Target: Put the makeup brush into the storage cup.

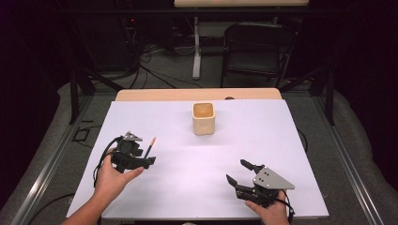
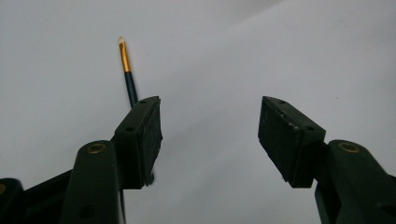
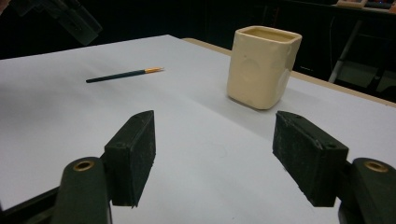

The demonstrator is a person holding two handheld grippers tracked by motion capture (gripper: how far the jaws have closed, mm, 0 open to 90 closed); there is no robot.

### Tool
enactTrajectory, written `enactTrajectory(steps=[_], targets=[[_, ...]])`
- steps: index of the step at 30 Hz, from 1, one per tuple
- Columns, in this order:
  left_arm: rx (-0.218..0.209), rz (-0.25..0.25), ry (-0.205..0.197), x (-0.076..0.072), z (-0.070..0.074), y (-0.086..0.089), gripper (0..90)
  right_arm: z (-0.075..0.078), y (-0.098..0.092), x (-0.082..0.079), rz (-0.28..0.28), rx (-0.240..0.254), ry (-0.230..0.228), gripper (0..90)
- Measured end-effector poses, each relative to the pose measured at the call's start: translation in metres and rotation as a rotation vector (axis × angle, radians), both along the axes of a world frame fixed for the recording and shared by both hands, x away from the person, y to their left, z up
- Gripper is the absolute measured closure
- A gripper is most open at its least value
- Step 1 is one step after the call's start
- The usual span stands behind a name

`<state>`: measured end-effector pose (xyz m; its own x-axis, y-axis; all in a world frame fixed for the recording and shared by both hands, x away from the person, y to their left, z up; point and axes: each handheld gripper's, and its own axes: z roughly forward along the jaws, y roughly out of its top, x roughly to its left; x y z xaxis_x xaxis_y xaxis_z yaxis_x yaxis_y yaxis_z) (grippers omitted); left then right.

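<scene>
One brush [image 3: 125, 74] lies flat on the sheet [image 1: 187, 159], unlifted — left gripper [image 1: 149, 161] is set over its handle, jaws apart, nothing clamped. Right gripper [image 1: 238, 169] is held apart, idle. Cup [image 1: 203, 119] stands empty-looking — pickup and placing judged undone.

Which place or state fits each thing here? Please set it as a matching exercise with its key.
Things:
1. paintbrush
2. cream cup
3. left gripper
4. right gripper

Places or states:
A. upright near the far middle of the white sheet
B. open, at the near right of the table, nothing between its jaws
C. lying flat on the sheet, gold ferrule towards the cup
D. open, right over the brush handle

Pairs: 1-C, 2-A, 3-D, 4-B
</scene>
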<state>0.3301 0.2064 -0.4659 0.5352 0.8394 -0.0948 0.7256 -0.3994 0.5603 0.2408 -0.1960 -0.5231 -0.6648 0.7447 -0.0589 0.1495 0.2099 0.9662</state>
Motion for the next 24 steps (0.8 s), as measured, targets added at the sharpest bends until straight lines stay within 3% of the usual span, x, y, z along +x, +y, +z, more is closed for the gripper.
enactTrajectory(steps=[6,16,24], targets=[[-0.002,0.018,0.056,0.004,0.003,0.003,40.4,-0.001,0.000,0.001,0.000,0.001,0.003,29.7],[0.074,0.005,0.075,0.009,0.011,-0.004,41.0,-0.001,0.000,0.001,0.003,0.001,0.008,29.7],[0.102,-0.003,0.098,0.013,0.013,-0.010,40.8,-0.001,-0.001,0.002,0.001,0.005,0.011,29.7]])
